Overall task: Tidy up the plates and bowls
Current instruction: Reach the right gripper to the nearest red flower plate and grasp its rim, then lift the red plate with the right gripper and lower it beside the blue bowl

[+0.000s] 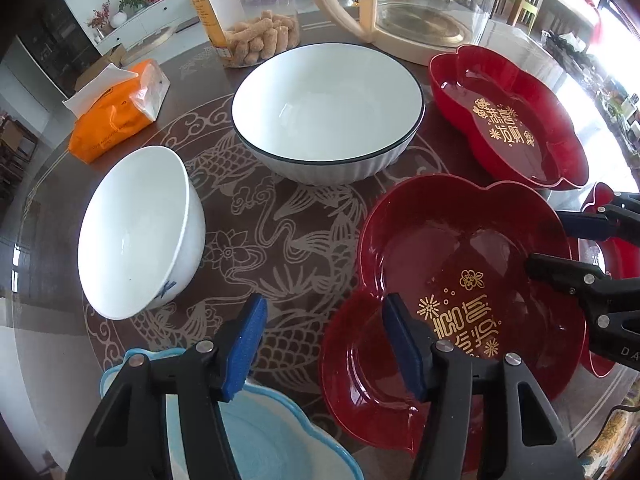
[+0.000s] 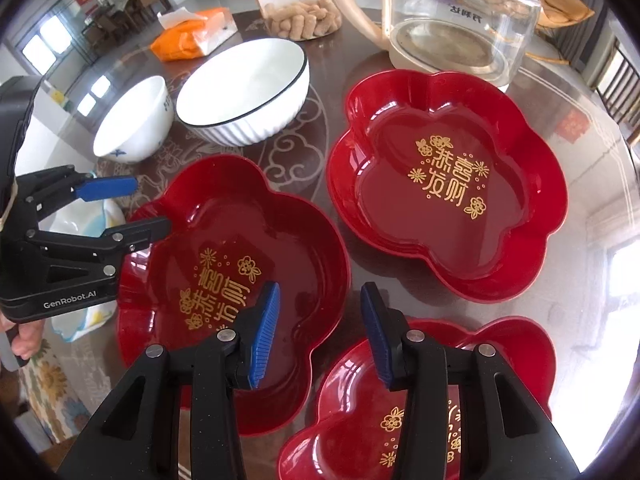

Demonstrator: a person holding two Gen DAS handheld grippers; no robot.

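Both grippers straddle opposite rims of the near red plate (image 2: 240, 240) on the table (image 1: 304, 216). Left gripper (image 1: 324, 344) and right gripper (image 2: 320, 336) jaws half-spread, pads probably not pressing. White bowls (image 1: 328, 108) behind.

The round dark table (image 1: 312, 232), with pale dragon drawings under glass, carries a small white bowl (image 1: 136, 232), a large ribbed white bowl (image 1: 328, 112), three red flower-shaped plates (image 2: 448, 184) (image 2: 240, 272) (image 2: 420, 408), a light blue plate (image 1: 272, 440), an orange tissue pack (image 1: 116, 116), a snack jar (image 1: 248, 16) and a glass kettle (image 1: 424, 12).
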